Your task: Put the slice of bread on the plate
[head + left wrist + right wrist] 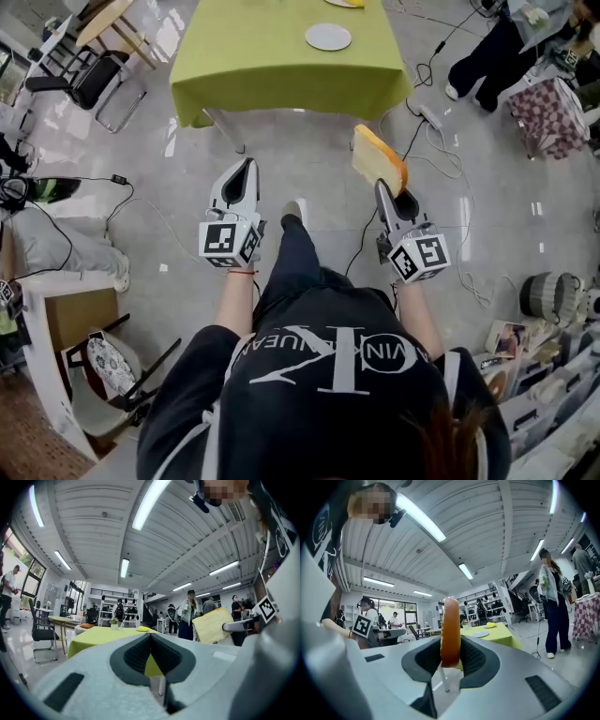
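Glossy grey floor (309, 141) is stretching from the person (328, 375) towards a green worktop (272, 66) ahead.

Nearest, the left claw (247, 167) is pointing forward with its jaws together and nothing between them. Beside it, the right claw (382, 185) is pinching the bread (378, 157) by its lower edge. The slice is standing on edge above the jaws, over the floor and well short of the worktop. Farther on, the plate (328, 37) is lying bare near the middle of the worktop.

The step in hand is looking like the carry. It is probably asking for an even pinch and a smooth, level approach, since soft bread may be tearing if it is squeezed or swung. Once over the plate, the wrist should be rolling so that the slice is coming down flat. The jaws should be parting only when it is low over the plate.

Counting: one slice, two claws, one worktop and one bare plate. A second dish (343, 3) holding something yellow is showing at the far edge, cut off by the frame.
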The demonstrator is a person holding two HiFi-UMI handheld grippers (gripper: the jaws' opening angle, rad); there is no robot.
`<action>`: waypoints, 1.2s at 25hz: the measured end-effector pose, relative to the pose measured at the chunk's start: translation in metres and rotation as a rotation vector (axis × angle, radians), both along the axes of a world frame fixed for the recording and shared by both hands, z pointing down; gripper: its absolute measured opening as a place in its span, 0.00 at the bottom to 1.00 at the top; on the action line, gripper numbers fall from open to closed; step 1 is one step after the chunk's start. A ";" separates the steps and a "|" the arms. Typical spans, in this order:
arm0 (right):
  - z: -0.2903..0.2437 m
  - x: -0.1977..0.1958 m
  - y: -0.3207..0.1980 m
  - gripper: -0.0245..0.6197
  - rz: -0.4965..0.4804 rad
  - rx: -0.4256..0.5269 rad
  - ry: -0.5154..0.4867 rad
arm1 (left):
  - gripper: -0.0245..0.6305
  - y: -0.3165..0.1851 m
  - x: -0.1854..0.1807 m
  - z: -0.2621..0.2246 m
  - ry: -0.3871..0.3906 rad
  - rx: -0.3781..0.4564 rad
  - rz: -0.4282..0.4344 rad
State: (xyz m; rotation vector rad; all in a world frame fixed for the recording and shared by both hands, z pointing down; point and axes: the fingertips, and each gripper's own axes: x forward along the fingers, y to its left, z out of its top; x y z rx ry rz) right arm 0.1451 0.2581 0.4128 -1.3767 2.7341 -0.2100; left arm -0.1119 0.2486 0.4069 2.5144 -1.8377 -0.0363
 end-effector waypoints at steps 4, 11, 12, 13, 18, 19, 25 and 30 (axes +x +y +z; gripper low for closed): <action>0.006 0.005 -0.030 0.18 0.012 -0.023 -0.011 | 0.05 -0.034 0.005 0.007 -0.007 -0.016 0.012; 0.012 -0.009 -0.088 0.18 -0.001 -0.056 -0.018 | 0.05 -0.100 0.002 0.011 0.009 -0.040 0.048; 0.013 -0.013 -0.097 0.18 -0.004 -0.061 -0.018 | 0.05 -0.112 0.000 0.012 0.015 -0.043 0.047; 0.013 -0.016 -0.107 0.18 -0.006 -0.067 -0.019 | 0.05 -0.124 -0.002 0.012 0.016 -0.044 0.050; 0.013 -0.030 -0.154 0.18 0.022 -0.100 -0.041 | 0.05 -0.181 0.002 0.008 -0.018 -0.051 0.120; 0.012 -0.033 -0.163 0.18 0.026 -0.105 -0.047 | 0.05 -0.192 0.002 0.007 -0.020 -0.055 0.134; 0.011 -0.045 -0.209 0.18 0.040 -0.124 -0.049 | 0.05 -0.257 0.009 0.008 -0.017 -0.074 0.202; 0.010 -0.047 -0.247 0.18 0.083 -0.132 -0.054 | 0.05 -0.309 0.012 0.010 -0.004 -0.079 0.255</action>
